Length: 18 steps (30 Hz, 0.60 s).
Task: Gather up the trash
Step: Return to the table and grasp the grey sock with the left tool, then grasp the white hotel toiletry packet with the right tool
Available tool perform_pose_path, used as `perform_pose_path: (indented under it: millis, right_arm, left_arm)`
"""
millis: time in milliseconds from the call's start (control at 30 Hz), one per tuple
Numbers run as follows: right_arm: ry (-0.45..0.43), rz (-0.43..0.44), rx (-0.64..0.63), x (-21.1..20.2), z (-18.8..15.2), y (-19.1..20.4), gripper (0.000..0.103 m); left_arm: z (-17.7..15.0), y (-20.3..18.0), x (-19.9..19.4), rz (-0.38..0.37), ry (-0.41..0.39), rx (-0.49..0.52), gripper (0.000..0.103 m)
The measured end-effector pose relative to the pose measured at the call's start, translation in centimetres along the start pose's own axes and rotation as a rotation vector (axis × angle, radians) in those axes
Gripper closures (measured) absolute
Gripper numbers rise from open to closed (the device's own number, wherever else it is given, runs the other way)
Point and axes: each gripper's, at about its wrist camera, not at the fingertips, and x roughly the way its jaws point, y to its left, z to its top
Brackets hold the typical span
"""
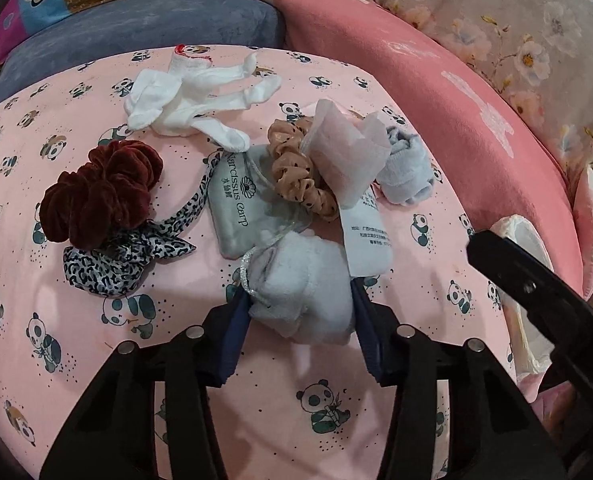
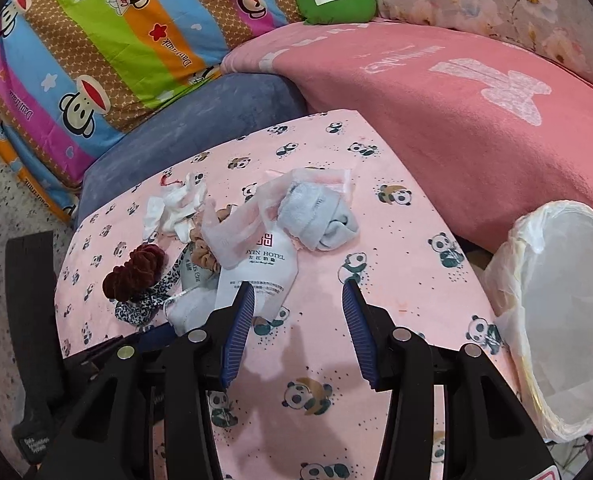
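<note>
Left gripper (image 1: pixel 300 312) clamped on a pale grey fluffy wad (image 1: pixel 304 280) at the near edge of the clutter on the panda-print surface (image 1: pixel 56 320); right gripper (image 2: pixel 298 300) spread open over that surface, nothing between its pads; lined bin (image 2: pixel 556 320) right of the surface

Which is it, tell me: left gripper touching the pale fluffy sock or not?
Touching. Left wrist view: both blue pads of the left gripper press against the pale fluffy sock.
</note>
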Motion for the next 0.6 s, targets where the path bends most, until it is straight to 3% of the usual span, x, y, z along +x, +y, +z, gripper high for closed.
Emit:
perform_pose_path:
  millis: [100, 433, 533, 600]
  right_arm:
    - [0.028, 0.036, -0.009, 1.6, 0.6, 0.8, 0.055]
    - [0.145, 0.106, 0.017, 6.9, 0.3, 1.8, 0.056]
    - [0.167, 0.138, 0.05, 7.7, -0.2, 1.4, 0.064]
    - [0.181, 0.159, 0.063, 7.6, -0.5, 1.3, 0.087]
  left_arm:
    - [-0.3, 0.7, -0.5, -0.012, -0.005, -0.003, 0.06]
    - [-0.8, 2.5, -1.7, 0.05, -0.017, -0.032, 0.06]
    - [-0.8, 2.7, -1.9, 0.057, -0.019, -0.047, 0.06]
    - [-0.9, 2.6, -1.9, 0.062, -0.019, -0.046, 0.06]
